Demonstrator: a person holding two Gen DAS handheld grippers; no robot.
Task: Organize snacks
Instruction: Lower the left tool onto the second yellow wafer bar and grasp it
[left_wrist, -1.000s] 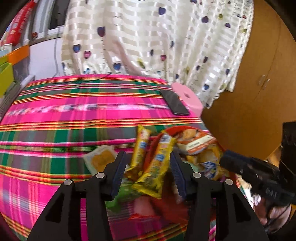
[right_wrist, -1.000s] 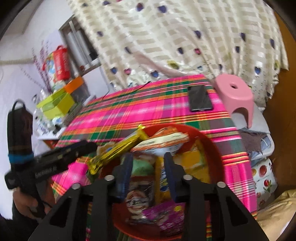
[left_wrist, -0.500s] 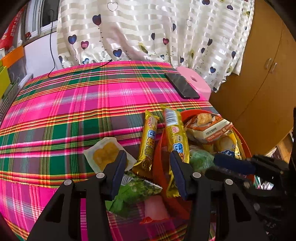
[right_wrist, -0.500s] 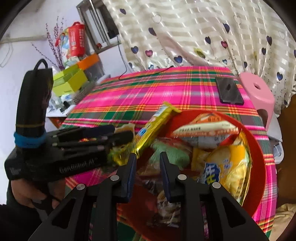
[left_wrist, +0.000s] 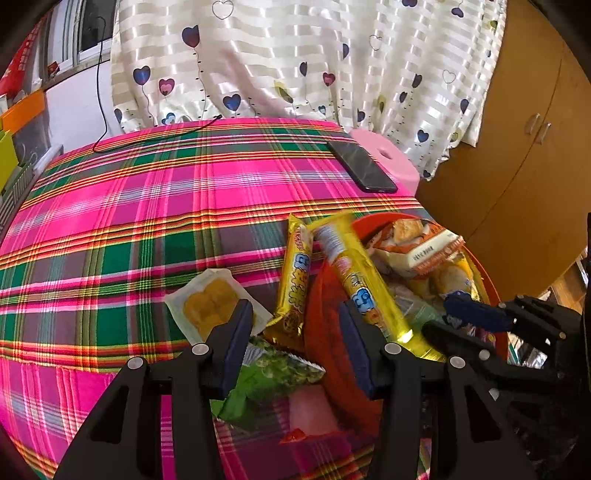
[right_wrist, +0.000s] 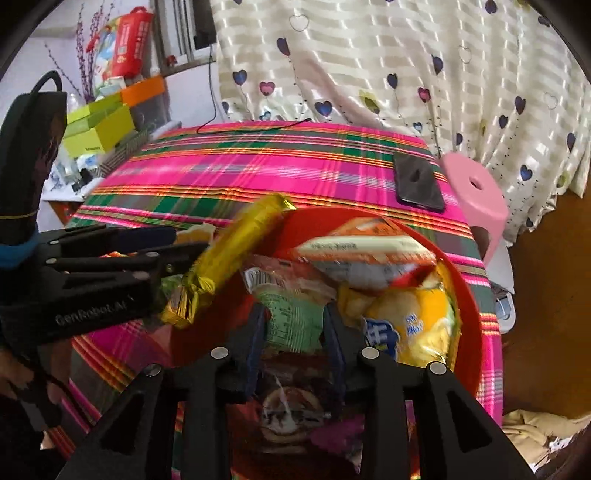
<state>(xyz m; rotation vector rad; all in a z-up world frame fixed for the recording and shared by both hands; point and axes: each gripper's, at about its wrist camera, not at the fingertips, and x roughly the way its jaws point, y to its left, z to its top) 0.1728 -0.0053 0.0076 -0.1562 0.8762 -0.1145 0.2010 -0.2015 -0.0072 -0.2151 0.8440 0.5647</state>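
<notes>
On the plaid tablecloth, a long yellow snack bar is seen propped on the red bowl's rim, its length pointing away, nearer the spread, empty left gripper than the right gripper, spread over bowl packets.

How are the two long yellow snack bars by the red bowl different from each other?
One long yellow wrapped snack bar lies flat on the plaid tablecloth, left of the round red plastic bowl. The other long yellow wrapped bar leans across the bowl's rim, one end raised. Both have shiny yellow wrappers with blue print.
</notes>
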